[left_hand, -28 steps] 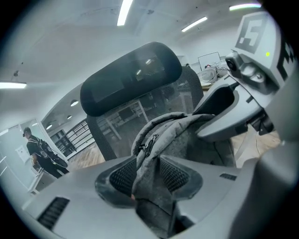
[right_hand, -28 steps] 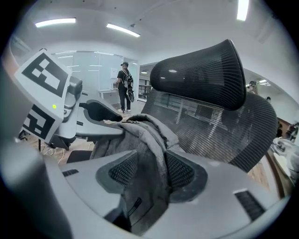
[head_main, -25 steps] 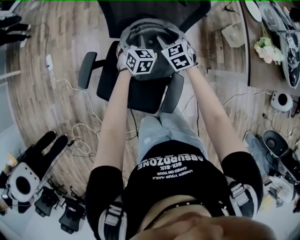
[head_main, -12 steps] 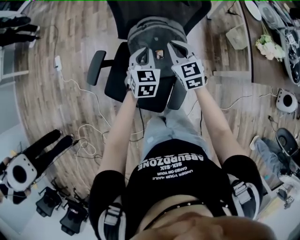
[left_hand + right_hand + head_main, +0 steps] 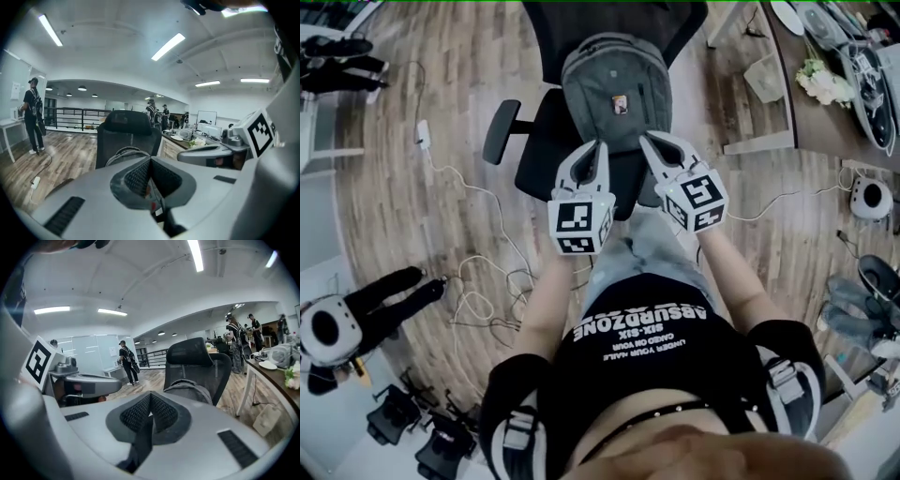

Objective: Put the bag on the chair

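A grey backpack point(image 5: 614, 94) stands upright on the seat of a black office chair point(image 5: 539, 159), leaning on its backrest. Neither gripper touches it. My left gripper point(image 5: 598, 150) and right gripper point(image 5: 649, 141) hover side by side just in front of the seat, pointing at the bag. Both have just been closing and are now shut with nothing between the pads. In the left gripper view, the shut left gripper point(image 5: 150, 161) covers most of the backpack point(image 5: 123, 154) and chair point(image 5: 129, 124). The right gripper point(image 5: 150, 399) looks at the backpack point(image 5: 187, 387) and chair point(image 5: 192, 352).
White cables point(image 5: 478, 281) trail over the wooden floor left of the chair. Black-and-white gear point(image 5: 337, 323) lies at the lower left. A desk point(image 5: 787, 94) with flowers point(image 5: 825, 84) stands at the right. A person point(image 5: 33, 112) stands far off.
Both grippers have left the bag and drawn back from it, rising towards the person, and their jaws have gone from open to shut. The bag stays on the chair.
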{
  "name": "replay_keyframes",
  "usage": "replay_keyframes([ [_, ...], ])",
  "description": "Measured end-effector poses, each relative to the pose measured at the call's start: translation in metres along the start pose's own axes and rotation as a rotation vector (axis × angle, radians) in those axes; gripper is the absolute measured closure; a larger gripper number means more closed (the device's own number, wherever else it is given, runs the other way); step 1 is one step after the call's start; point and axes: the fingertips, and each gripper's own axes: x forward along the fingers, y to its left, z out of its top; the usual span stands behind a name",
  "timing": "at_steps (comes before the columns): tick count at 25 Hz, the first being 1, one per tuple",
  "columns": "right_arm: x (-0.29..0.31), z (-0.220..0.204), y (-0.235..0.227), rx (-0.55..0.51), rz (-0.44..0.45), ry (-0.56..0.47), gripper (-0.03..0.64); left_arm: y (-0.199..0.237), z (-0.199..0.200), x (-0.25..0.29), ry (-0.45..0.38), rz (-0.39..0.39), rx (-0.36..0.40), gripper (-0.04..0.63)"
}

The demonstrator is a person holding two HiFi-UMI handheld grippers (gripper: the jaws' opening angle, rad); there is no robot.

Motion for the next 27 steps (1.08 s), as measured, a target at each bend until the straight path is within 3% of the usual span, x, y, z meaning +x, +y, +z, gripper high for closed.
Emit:
replay_keyframes([
  [5,-0.047,-0.003,0.044,0.046,0.012,-0.019,0.601,-0.009,-0.004,-0.064,-0.037,0.003,-0.100,0.578],
  [11,-0.079,-0.019,0.100,0.032,0.055,0.012,0.601,-0.043,-0.020,-0.115,-0.034,-0.059,-0.065,0.578],
  [19,-0.131,-0.025,0.145,0.078,0.096,-0.056,0.601,-0.071,-0.034,-0.176,-0.093,-0.123,-0.145,0.578],
  [22,-0.142,-0.038,0.155,0.101,0.111,-0.029,0.601,-0.072,-0.049,-0.192,-0.062,-0.098,-0.165,0.578],
  [27,-0.151,-0.059,0.178,0.133,0.165,0.008,0.601,-0.080,-0.073,-0.209,0.006,-0.072,-0.108,0.578],
])
